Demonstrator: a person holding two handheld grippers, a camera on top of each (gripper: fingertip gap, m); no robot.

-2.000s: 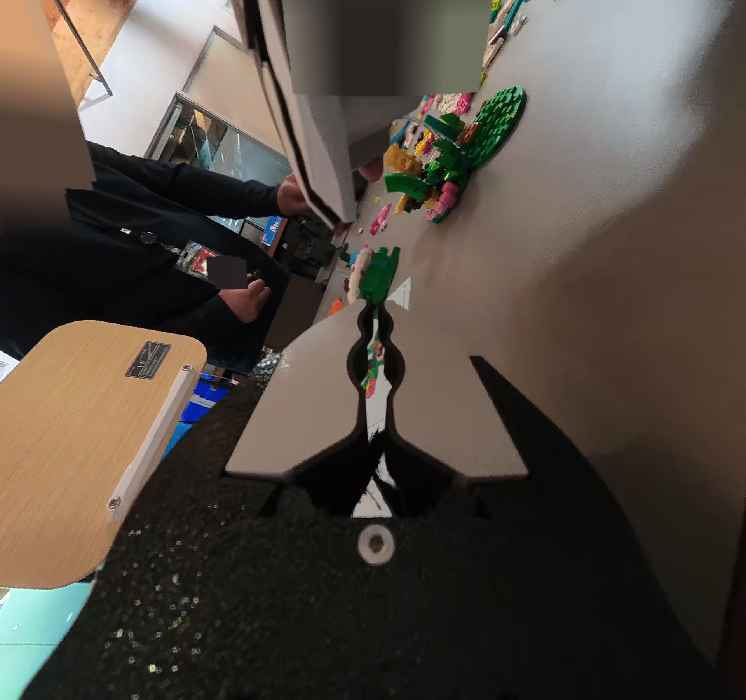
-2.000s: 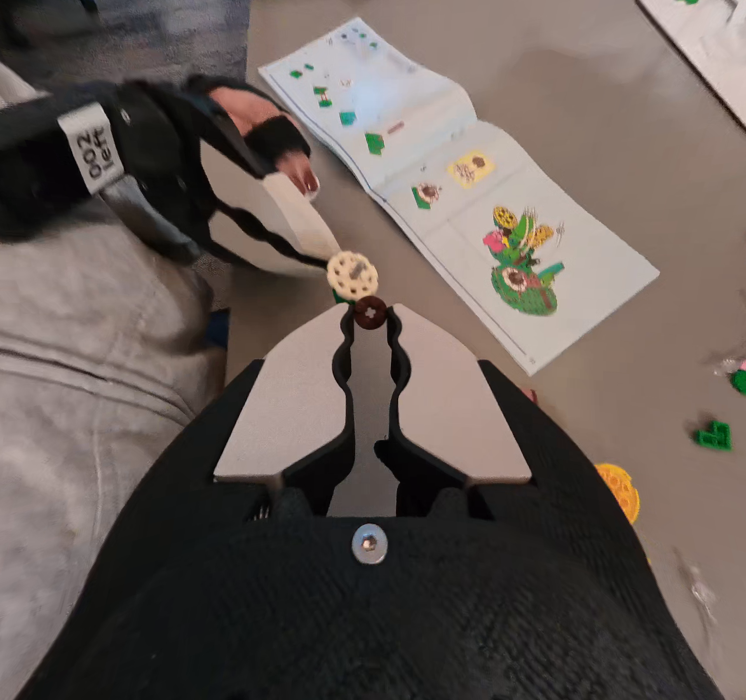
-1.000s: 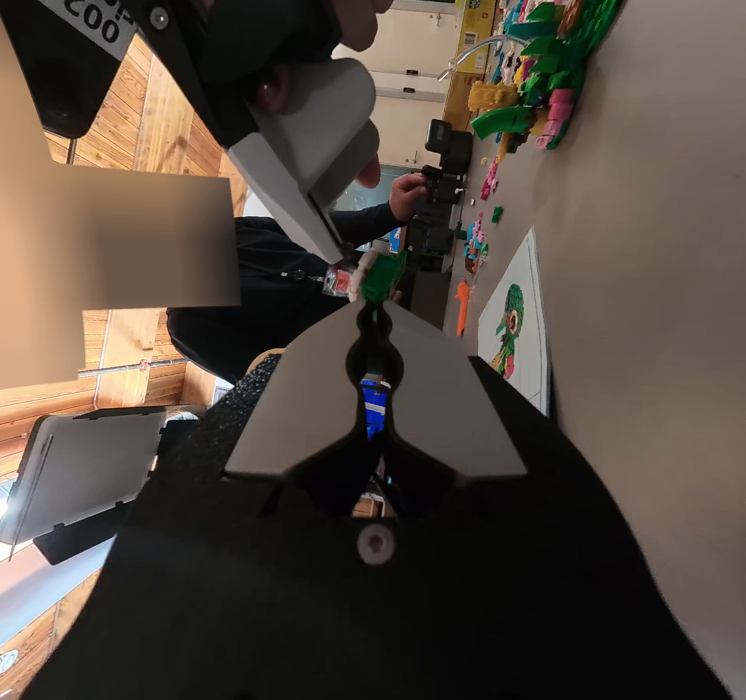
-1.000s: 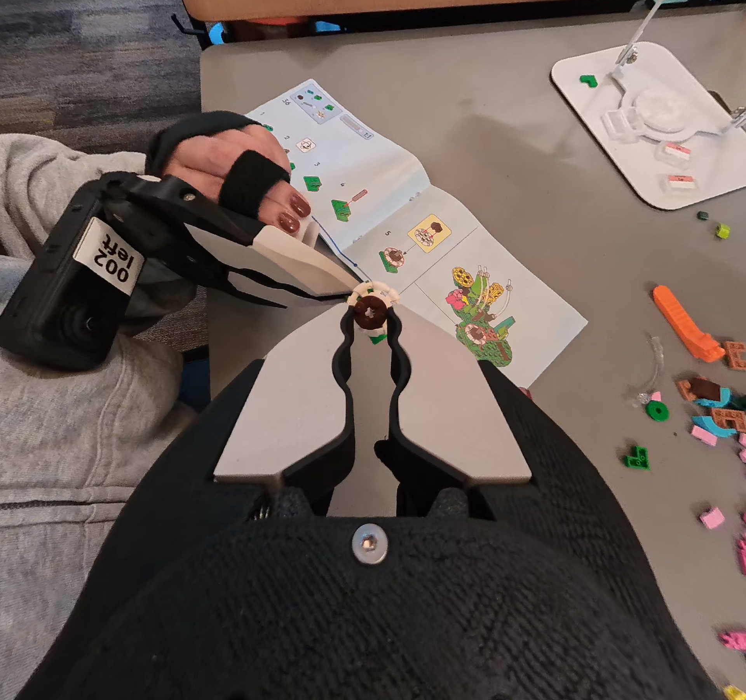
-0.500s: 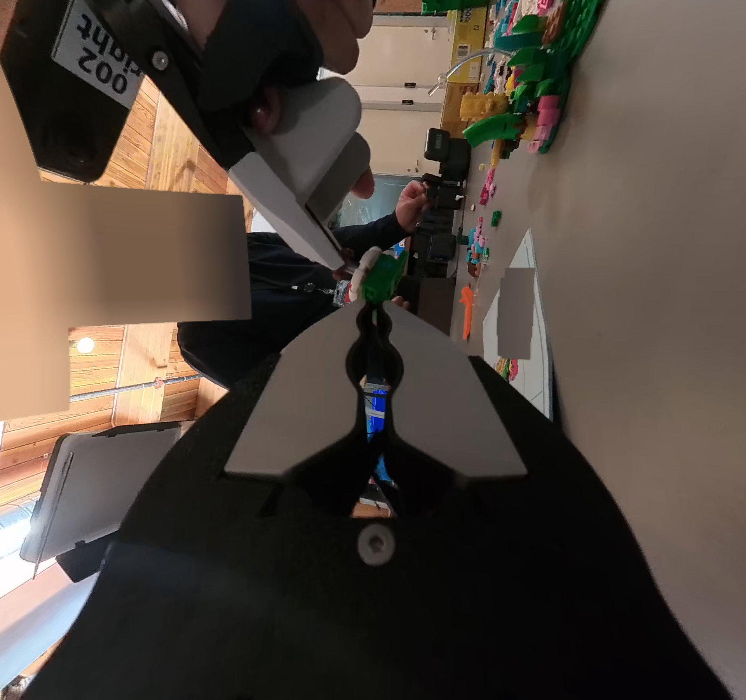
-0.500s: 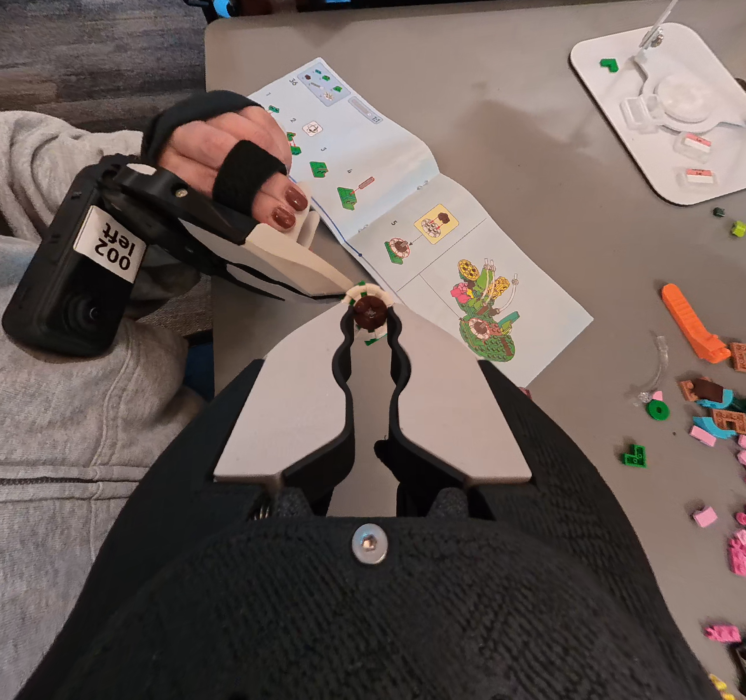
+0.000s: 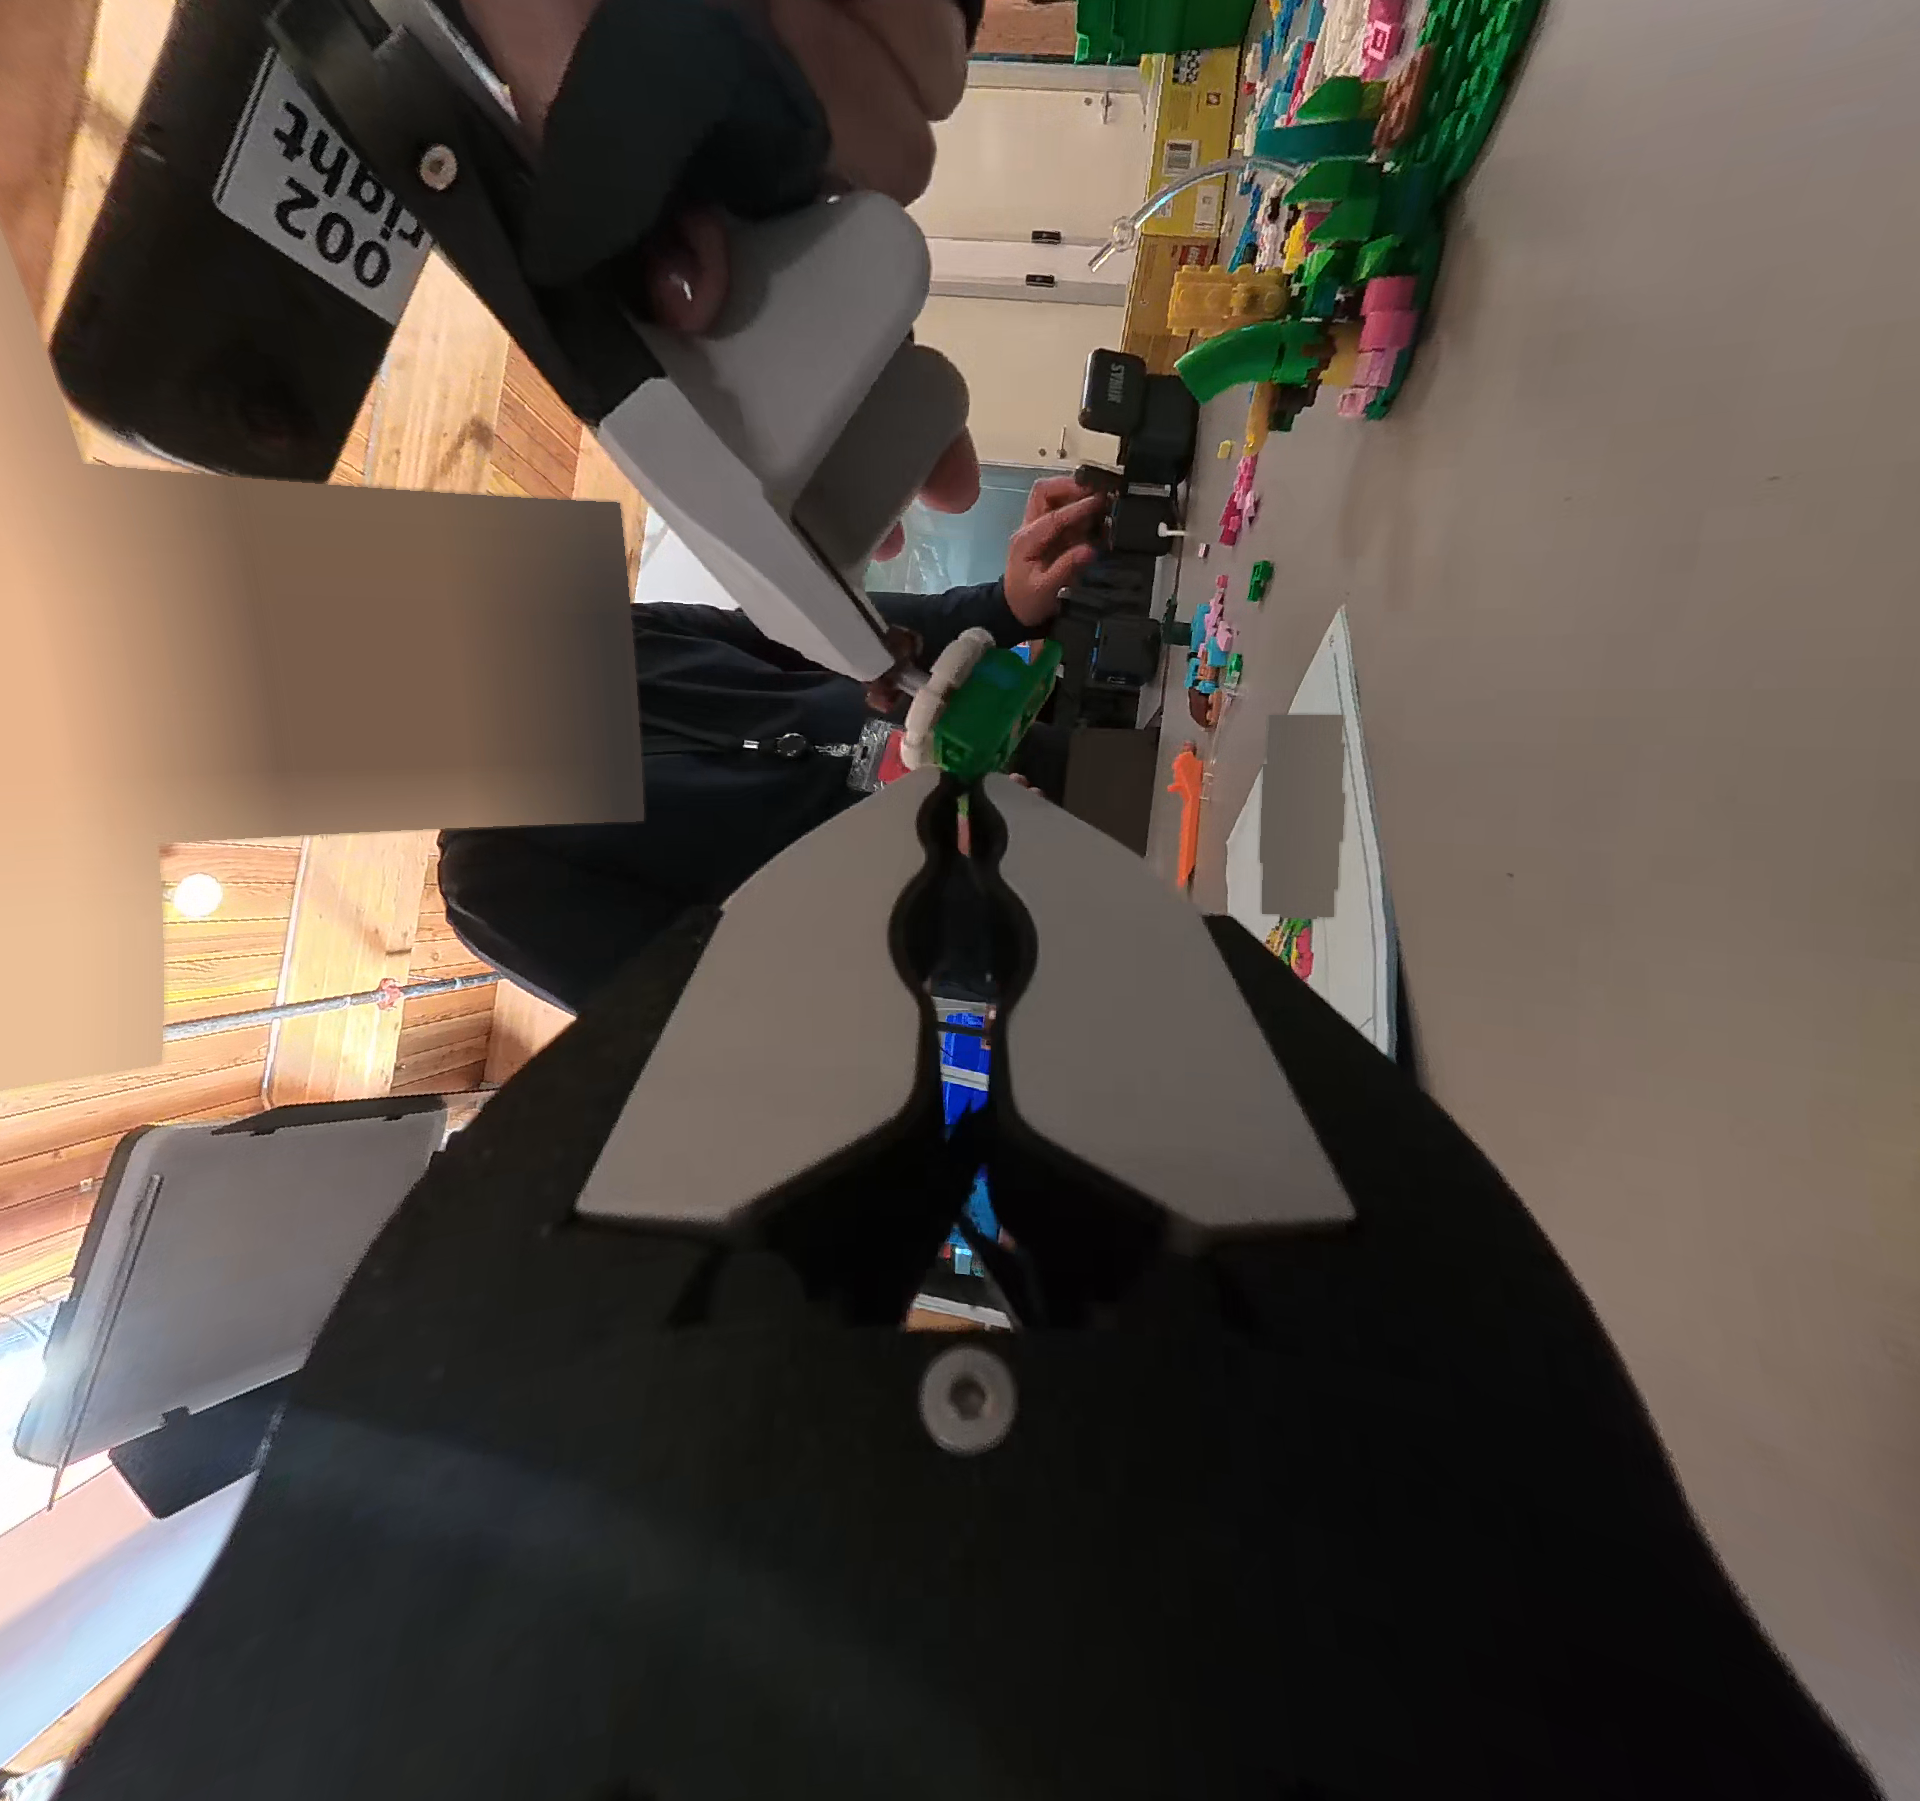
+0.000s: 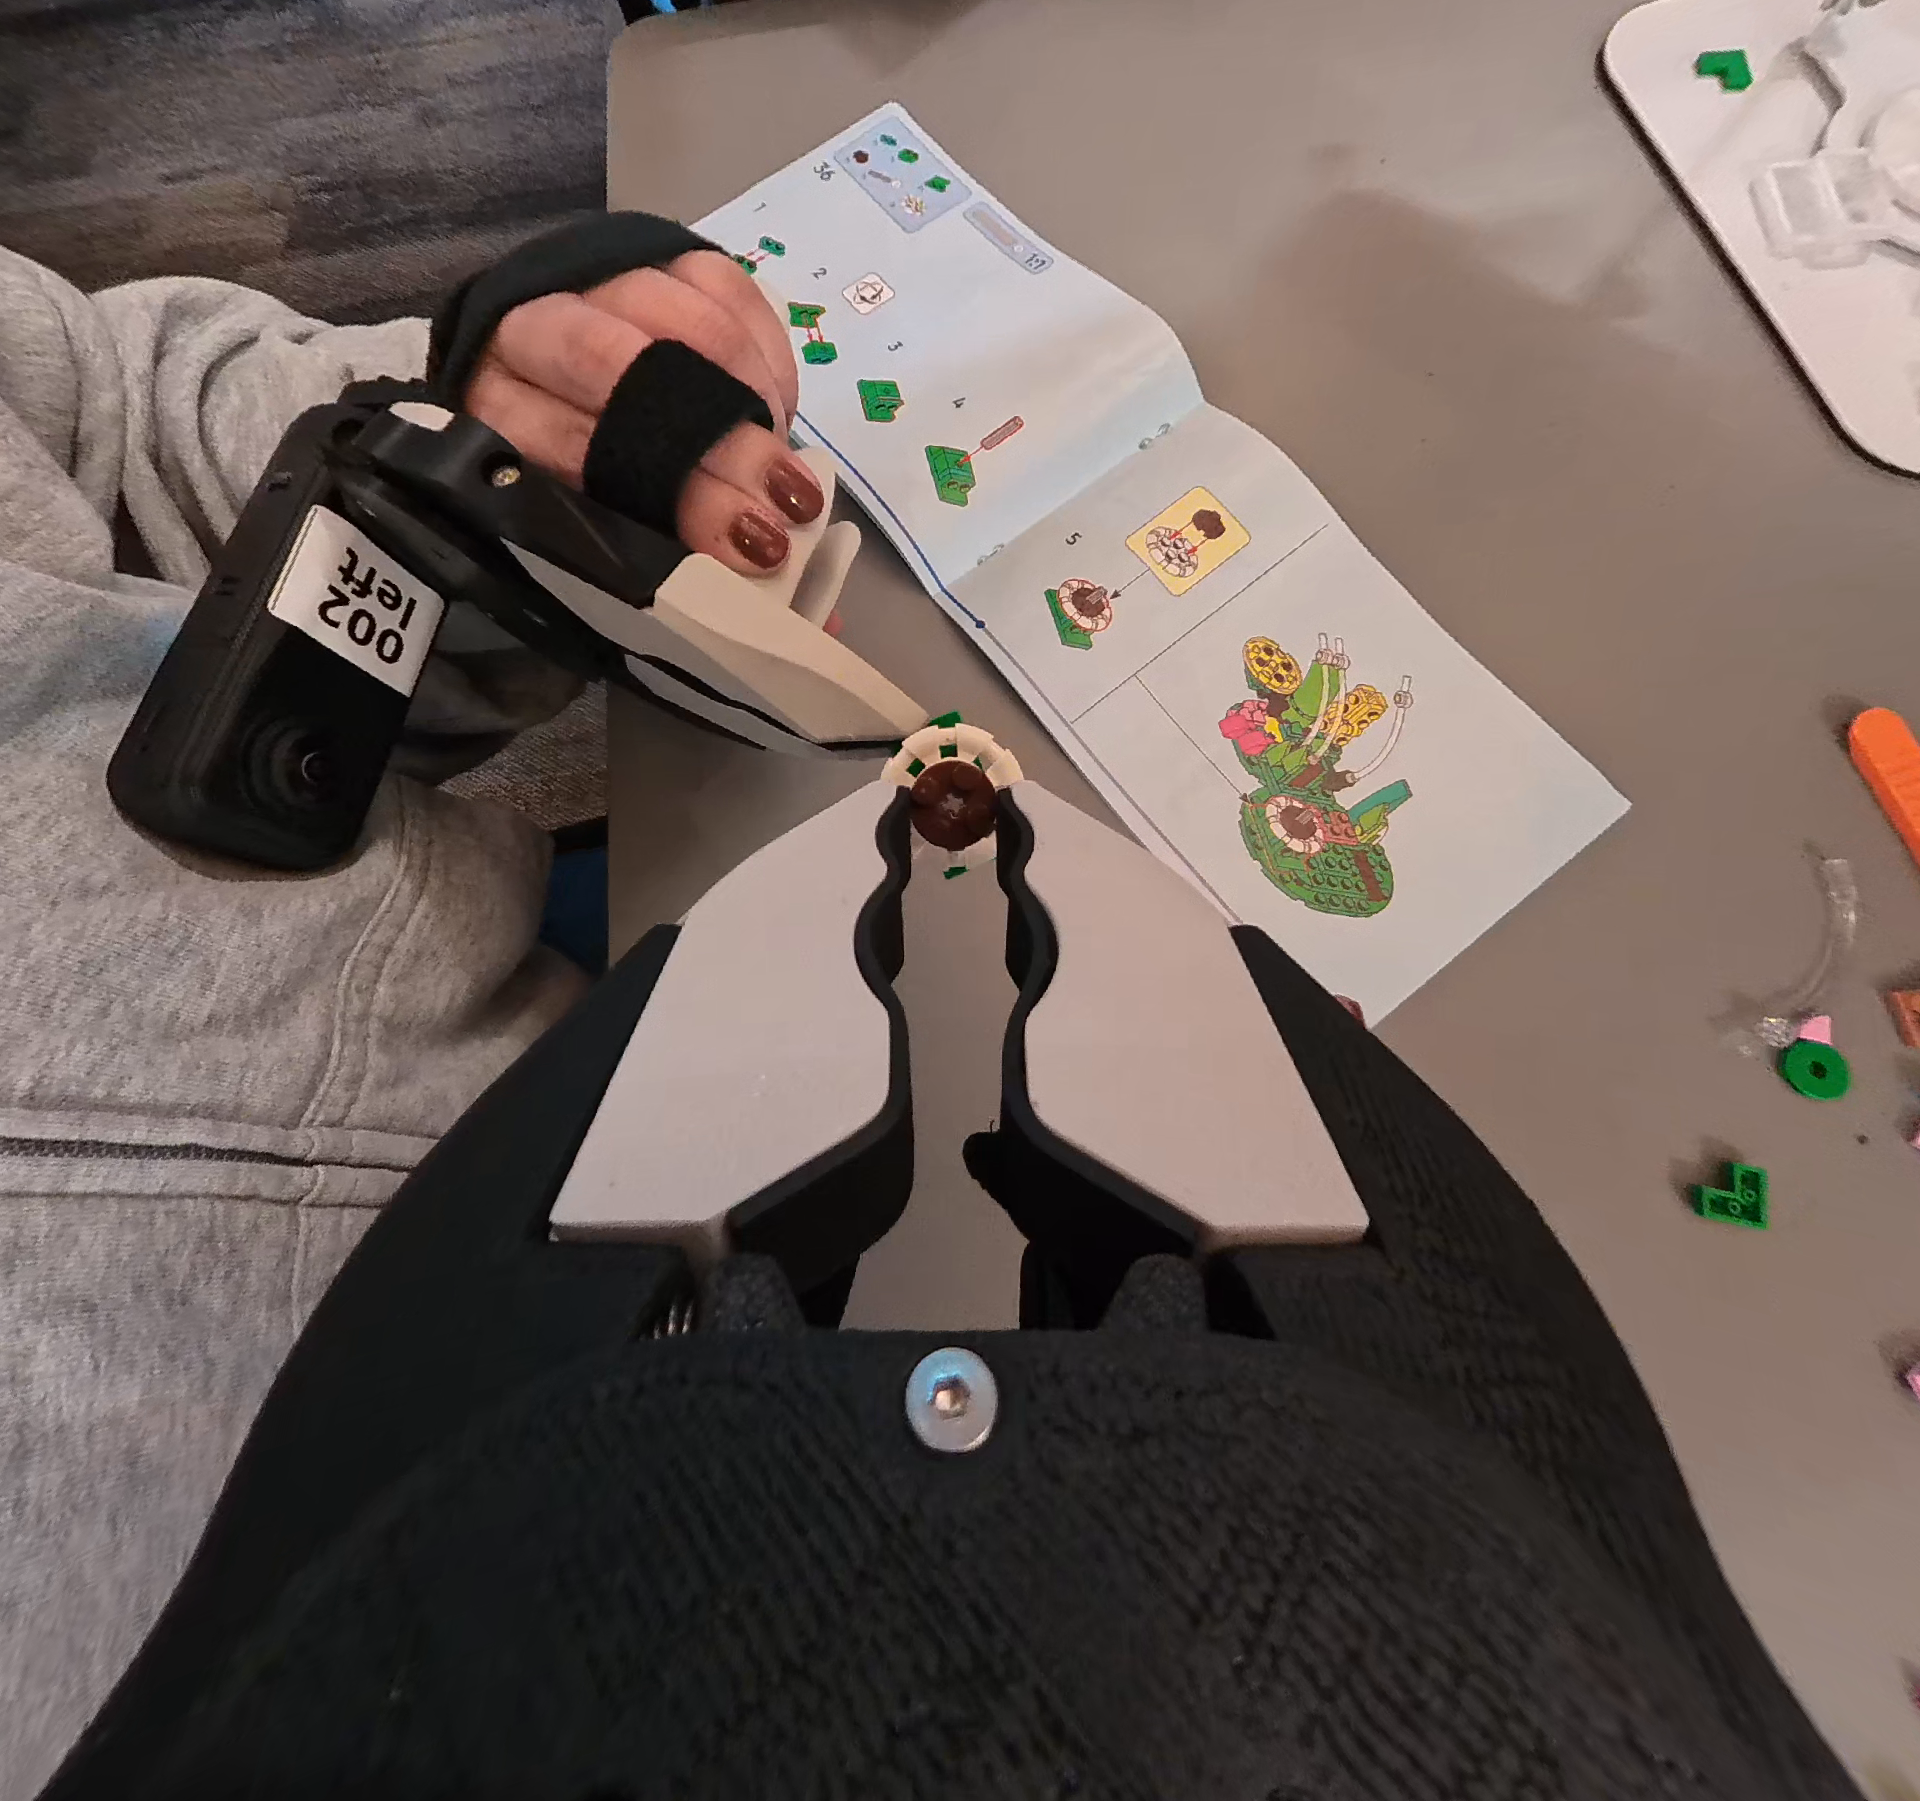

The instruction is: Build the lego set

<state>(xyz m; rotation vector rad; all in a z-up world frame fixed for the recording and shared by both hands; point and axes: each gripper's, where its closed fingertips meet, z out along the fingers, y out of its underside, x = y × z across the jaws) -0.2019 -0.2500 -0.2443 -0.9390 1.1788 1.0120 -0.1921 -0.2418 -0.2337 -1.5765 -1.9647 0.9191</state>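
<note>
Right wrist view: the right gripper has its fingertips closed on a round brown stud piece that sits in the centre of a white ring piece. The left gripper comes in from 10 o'clock, its tips nearly shut on the green base under that ring. The small assembly hangs over the near edge of the grey table, just beside the open instruction booklet.

At 1 o'clock a white tray holds a green corner piece and clear fittings; the frame cuts the tray off. Loose bits lie at 3 o'clock: an orange tool, a green round piece and a green L-shaped plate.

In the left wrist view the left gripper pinches the lower edge of the green base, with the white ring on its left face and the right gripper's tip against it. How much of the base lies between the pads is hidden. A green round build at 1 o'clock is blurred.

Since half a second ago both grasps are unchanged; the right gripper's body fills more of the left view.
</note>
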